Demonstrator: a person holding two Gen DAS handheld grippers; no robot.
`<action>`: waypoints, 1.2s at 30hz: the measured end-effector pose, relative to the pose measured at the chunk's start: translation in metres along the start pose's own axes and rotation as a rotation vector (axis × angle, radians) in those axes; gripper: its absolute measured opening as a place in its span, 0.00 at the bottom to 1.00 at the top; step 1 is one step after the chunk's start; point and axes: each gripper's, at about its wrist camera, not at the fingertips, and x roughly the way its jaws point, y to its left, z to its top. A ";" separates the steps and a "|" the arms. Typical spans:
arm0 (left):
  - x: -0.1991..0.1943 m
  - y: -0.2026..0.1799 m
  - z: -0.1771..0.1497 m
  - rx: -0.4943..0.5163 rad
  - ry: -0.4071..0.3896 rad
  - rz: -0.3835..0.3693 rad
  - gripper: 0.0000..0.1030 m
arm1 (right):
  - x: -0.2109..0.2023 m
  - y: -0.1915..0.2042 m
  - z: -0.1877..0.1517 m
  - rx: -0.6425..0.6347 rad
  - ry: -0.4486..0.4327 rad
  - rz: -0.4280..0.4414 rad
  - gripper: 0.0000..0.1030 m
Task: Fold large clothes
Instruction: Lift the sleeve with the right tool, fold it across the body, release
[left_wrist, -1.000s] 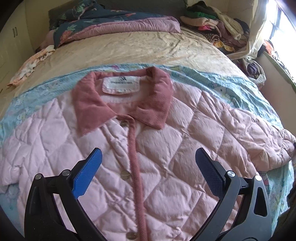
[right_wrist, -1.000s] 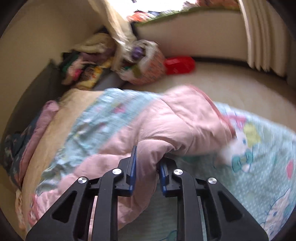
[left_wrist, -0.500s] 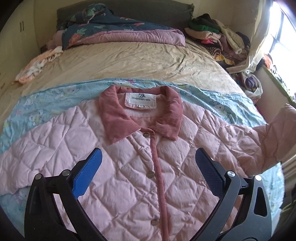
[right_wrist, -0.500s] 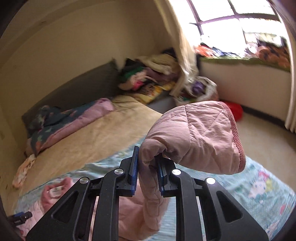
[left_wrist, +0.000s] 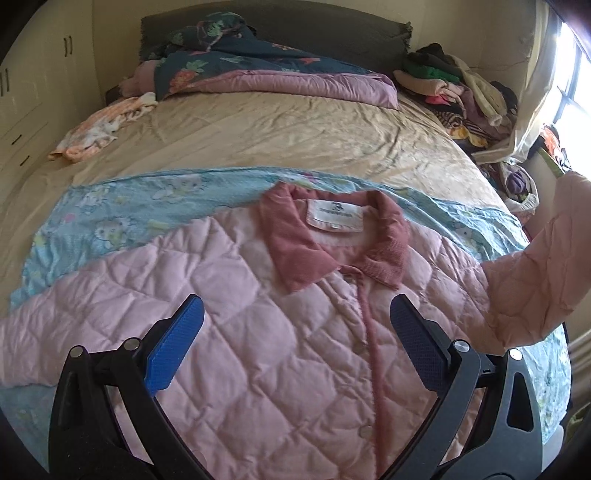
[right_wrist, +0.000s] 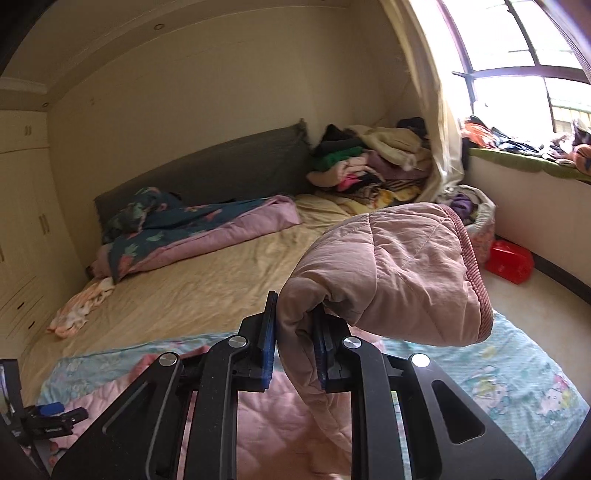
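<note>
Right, the left gripper (left_wrist: 293, 339) hangs over the jacket (left_wrist: 258, 332) with its blue pads (left_wrist: 173, 347) spread wide, nothing between them, the button placket (left_wrist: 369, 354) running up just inside the right-hand pad. The jacket lies face up and buttoned on the blue sheet (left_wrist: 110, 218) at the near end of the bed (left_wrist: 277, 136), collar (left_wrist: 299, 243) and white label (left_wrist: 334, 216) pointing toward the headboard (left_wrist: 277, 29). Over on the other side, the right gripper (right_wrist: 295, 349) has its jaws pinched tight on the sleeve (right_wrist: 388, 273), fabric bunched between the pads, cuff (right_wrist: 474, 266) held up in the air and flopping over to the right, clear of the sheet. From the left camera that raised sleeve (left_wrist: 535, 273) arches up off the jacket's shoulder at the bed's edge. Beyond the sheet comes bare tan bedding, a small peach garment (left_wrist: 99, 129) near the wardrobe side, then a folded floral quilt (left_wrist: 258, 70) against the headboard. Far corner, a heap of clothes (right_wrist: 369, 162) by the curtain (right_wrist: 436, 110), and a red box (right_wrist: 509, 260) on the floor under the window
</note>
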 end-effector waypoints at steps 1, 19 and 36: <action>-0.001 0.004 0.000 -0.001 -0.007 0.008 0.92 | 0.000 0.008 -0.001 -0.008 0.002 0.018 0.16; 0.002 0.080 -0.005 -0.193 0.005 -0.109 0.92 | 0.048 0.137 -0.051 -0.148 0.090 0.242 0.16; 0.028 0.085 -0.022 -0.241 0.057 -0.189 0.92 | 0.098 0.224 -0.192 -0.176 0.434 0.408 0.19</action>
